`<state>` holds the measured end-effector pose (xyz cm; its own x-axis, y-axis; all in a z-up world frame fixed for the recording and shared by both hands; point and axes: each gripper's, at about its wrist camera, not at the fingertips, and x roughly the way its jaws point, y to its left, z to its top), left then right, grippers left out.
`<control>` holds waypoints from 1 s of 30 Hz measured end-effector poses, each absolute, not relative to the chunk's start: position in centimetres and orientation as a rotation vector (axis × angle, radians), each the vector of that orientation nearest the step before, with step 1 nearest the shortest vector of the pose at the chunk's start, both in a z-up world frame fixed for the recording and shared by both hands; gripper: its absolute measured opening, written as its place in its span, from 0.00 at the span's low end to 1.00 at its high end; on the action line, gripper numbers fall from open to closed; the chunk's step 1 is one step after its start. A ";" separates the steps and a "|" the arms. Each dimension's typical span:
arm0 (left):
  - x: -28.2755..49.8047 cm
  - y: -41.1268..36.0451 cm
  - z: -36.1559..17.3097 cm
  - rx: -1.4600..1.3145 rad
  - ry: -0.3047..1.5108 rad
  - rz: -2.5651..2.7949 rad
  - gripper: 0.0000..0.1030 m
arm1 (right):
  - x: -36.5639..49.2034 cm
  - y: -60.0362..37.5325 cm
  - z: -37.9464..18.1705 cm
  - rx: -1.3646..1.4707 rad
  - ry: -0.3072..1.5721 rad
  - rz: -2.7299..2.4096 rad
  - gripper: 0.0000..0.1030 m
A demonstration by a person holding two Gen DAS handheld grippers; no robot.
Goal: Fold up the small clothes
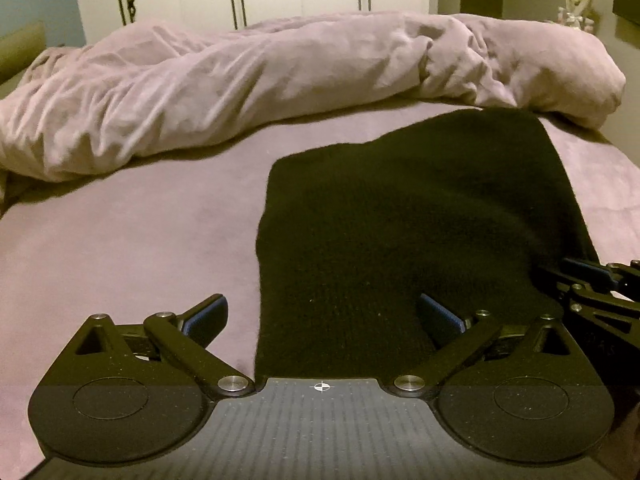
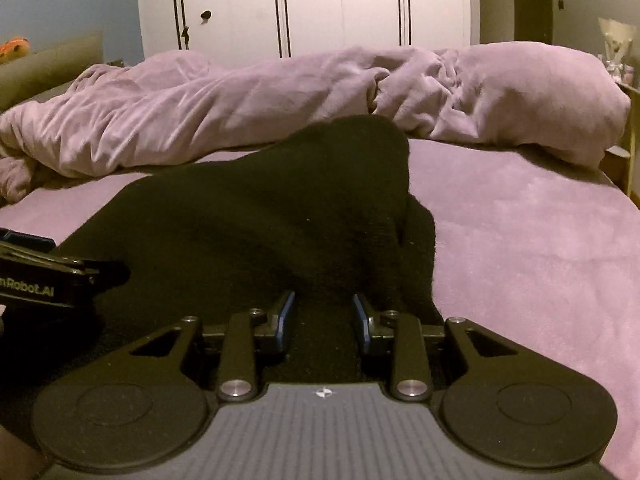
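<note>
A black knitted garment (image 1: 408, 216) lies on the pink bed sheet (image 1: 120, 240). My left gripper (image 1: 322, 310) is open wide over the garment's near left edge, one finger on the sheet, the other over the fabric. My right gripper (image 2: 323, 312) is open over the garment's near right part (image 2: 280, 220), where the fabric is bunched and raised; whether fabric sits between the fingers is unclear. Each gripper shows at the edge of the other's view: the right one (image 1: 592, 280), the left one (image 2: 48, 276).
A crumpled pink duvet (image 1: 280, 80) lies across the back of the bed, just behind the garment. White wardrobe doors (image 2: 312, 4) stand beyond. The bed's right edge (image 2: 624, 184) is near a small stand with objects.
</note>
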<state>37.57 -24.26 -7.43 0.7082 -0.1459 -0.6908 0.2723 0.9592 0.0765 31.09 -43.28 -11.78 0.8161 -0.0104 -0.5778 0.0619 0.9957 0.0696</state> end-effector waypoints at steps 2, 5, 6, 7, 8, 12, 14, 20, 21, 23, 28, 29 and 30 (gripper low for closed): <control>37.8 -23.9 -7.9 0.157 0.756 -0.240 1.00 | 31.2 -42.8 -12.0 0.053 0.616 -0.041 0.29; 37.9 -23.7 -8.2 0.137 0.757 -0.247 1.00 | 31.3 -42.6 -12.2 0.050 0.619 -0.046 0.29; 37.9 -23.7 -8.2 0.137 0.754 -0.246 1.00 | 31.3 -42.6 -12.2 0.052 0.619 -0.047 0.29; 37.8 -23.8 -8.3 0.142 0.748 -0.245 1.00 | 31.2 -42.6 -12.3 0.055 0.618 -0.048 0.29; 37.9 -23.9 -8.3 0.149 0.742 -0.245 1.00 | 31.2 -42.7 -12.3 0.058 0.617 -0.047 0.29; 37.6 -23.9 -8.5 0.159 0.718 -0.246 1.00 | 31.2 -42.7 -12.2 0.067 0.626 -0.049 0.29; 37.6 -23.7 -8.4 0.146 0.723 -0.250 1.00 | 31.4 -42.7 -12.0 0.069 0.637 -0.052 0.30; 37.7 -23.0 -5.5 0.173 0.696 -0.261 1.00 | 31.4 -42.7 -8.3 0.097 0.648 -0.037 0.40; 38.0 -23.1 -4.9 0.185 0.687 -0.260 1.00 | 31.4 -42.9 -7.4 0.111 0.625 -0.033 0.47; 39.0 -23.3 -3.8 0.189 0.674 -0.259 1.00 | 31.9 -43.2 -6.1 0.119 0.588 -0.047 0.51; 43.1 -25.2 -5.0 0.218 0.714 -0.215 1.00 | 36.6 -43.9 -5.9 0.092 0.602 -0.082 0.51; 43.8 -25.7 -6.0 0.237 0.728 -0.207 1.00 | 37.7 -44.2 -6.5 0.088 0.622 -0.086 0.51; 44.2 -25.9 -6.7 0.239 0.726 -0.211 1.00 | 38.7 -44.3 -7.4 0.069 0.647 -0.101 0.53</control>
